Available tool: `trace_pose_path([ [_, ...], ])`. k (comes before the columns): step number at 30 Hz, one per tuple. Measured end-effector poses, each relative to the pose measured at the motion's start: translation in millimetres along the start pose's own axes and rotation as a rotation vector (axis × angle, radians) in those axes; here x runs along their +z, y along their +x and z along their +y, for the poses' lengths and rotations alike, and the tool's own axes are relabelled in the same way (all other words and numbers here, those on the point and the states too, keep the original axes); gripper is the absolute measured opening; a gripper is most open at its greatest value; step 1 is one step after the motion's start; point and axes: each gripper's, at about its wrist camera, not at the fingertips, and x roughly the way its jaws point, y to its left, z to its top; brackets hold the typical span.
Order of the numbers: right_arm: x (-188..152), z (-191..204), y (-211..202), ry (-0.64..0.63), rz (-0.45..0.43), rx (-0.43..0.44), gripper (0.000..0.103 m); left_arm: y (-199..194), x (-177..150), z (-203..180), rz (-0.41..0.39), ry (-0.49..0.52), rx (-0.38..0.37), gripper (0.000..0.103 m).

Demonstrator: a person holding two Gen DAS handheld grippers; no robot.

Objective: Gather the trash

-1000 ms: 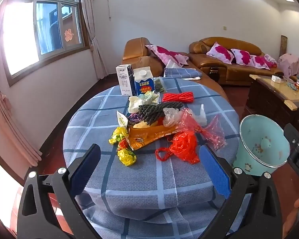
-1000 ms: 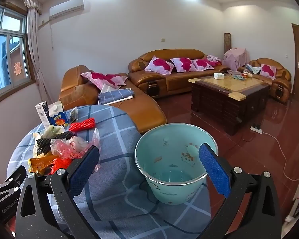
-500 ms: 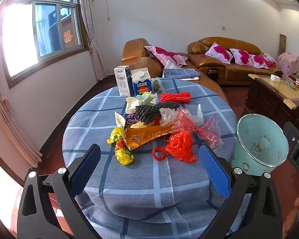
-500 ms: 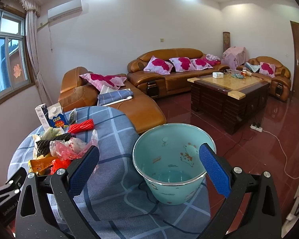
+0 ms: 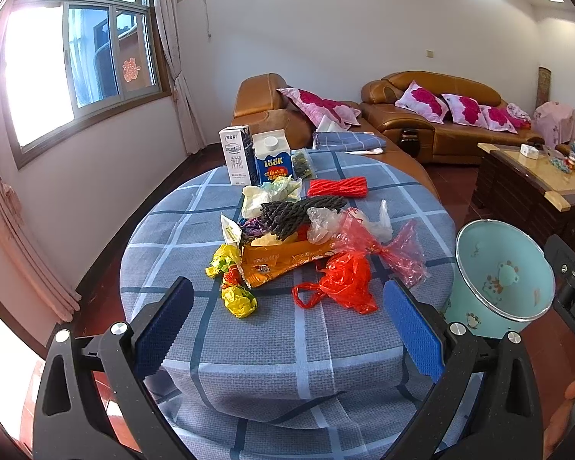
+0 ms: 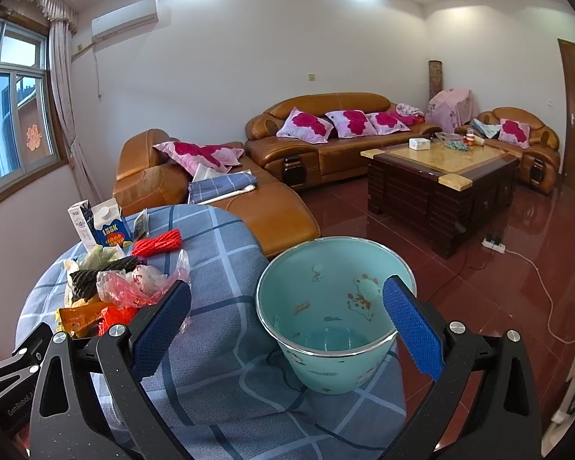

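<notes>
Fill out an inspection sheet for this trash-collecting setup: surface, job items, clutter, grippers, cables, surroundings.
Surface: round table under a blue checked cloth.
Job's things: teal bin stands at the table's right edge, looks empty inside. Trash heap mid-table: red plastic bag, orange wrapper, yellow wrapper, black foam net, red foam net.
Clutter: two cartons, white milk carton and blue carton, upright at the far edge.
Grippers: left gripper open, holding nothing, short of the heap; right gripper open, facing the bin.
Cables: white cord and power strip on the floor.
Surroundings: brown sofas, coffee table, window.
</notes>
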Motion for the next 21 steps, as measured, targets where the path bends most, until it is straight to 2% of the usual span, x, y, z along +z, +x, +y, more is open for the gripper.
trace_pose_path([
  [21,0.1,-1.0,-0.2,0.005,0.000,0.001,0.098,3.9,-1.4,2.3,0.002,0.001,-0.001,0.097],
])
